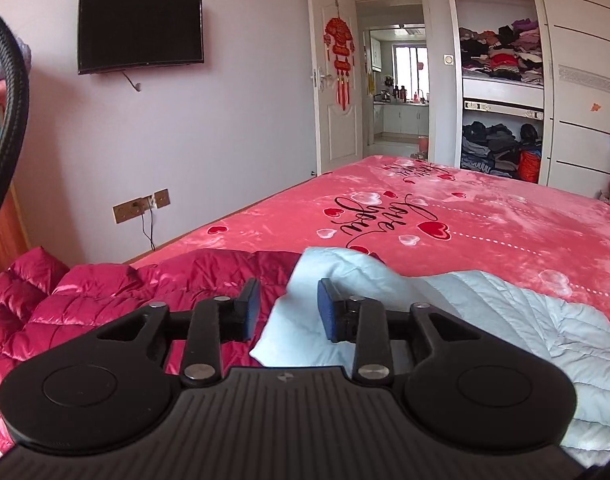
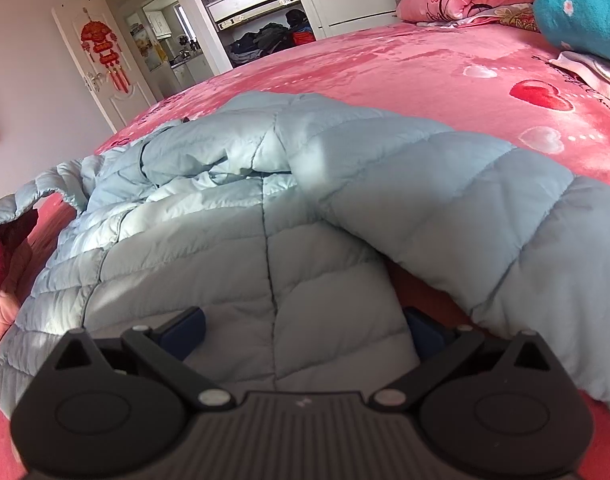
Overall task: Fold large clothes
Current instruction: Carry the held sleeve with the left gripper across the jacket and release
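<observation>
The left gripper (image 1: 288, 308) hangs released, nothing between its jaws. The right gripper (image 2: 304, 330) straddles the pale blue jacket's (image 2: 345, 168) hem, unclenched, near the bed's (image 2: 405, 68) edge. It should close on both layers before lifting.

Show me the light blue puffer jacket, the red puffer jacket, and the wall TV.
light blue puffer jacket (image 2: 233, 280): right wrist view, quilted body panel.
red puffer jacket (image 1: 105, 296): left wrist view, shiny quilted body.
wall TV (image 1: 140, 31): left wrist view, dark screen.

Pink bed (image 1: 485, 216) bears pale-blue jacket (image 2: 265, 240), red jacket (image 1: 105, 292)
</observation>
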Demonstrator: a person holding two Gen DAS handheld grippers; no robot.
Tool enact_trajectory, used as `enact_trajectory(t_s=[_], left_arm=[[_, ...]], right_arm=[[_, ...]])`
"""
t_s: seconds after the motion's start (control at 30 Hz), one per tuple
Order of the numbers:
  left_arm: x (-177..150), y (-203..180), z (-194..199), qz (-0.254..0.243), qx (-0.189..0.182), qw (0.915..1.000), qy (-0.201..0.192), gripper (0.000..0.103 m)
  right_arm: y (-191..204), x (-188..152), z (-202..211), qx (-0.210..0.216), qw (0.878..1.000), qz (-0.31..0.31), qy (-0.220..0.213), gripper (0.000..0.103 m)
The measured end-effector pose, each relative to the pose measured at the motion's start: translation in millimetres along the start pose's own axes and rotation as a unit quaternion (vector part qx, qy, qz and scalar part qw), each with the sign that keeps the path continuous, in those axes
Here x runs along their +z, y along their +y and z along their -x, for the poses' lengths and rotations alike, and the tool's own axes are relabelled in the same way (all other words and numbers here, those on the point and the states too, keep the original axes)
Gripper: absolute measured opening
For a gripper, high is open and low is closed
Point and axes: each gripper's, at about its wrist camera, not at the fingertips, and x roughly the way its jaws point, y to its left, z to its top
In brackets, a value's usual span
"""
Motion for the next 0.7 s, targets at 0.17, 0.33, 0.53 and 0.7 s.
enact_trajectory(t_s=[0.17, 0.33, 0.53, 0.7], left_arm=[[-11, 31, 49, 0.011, -0.011, 0.9995, -0.026, 0.075], [-44, 37, 103, -0.004, -0.067, 0.9975, -0.02, 0.09], [-119, 13, 104, -0.017, -0.168, 0.982, 0.085, 0.095], [-150, -5, 75, 0.007, -0.218, 0.9638, 0.153, 0.098]], right_arm=[[-2, 1, 1, 0.005, 1.0, -0.009, 0.0, 0.103], [-5, 3, 2, 0.015, 1.0, -0.02, 0.003, 0.103], [-10, 2, 4, 0.029, 0.999, -0.035, 0.005, 0.103], [-8, 0, 4, 0.045, 0.998, -0.034, 0.007, 0.103]])
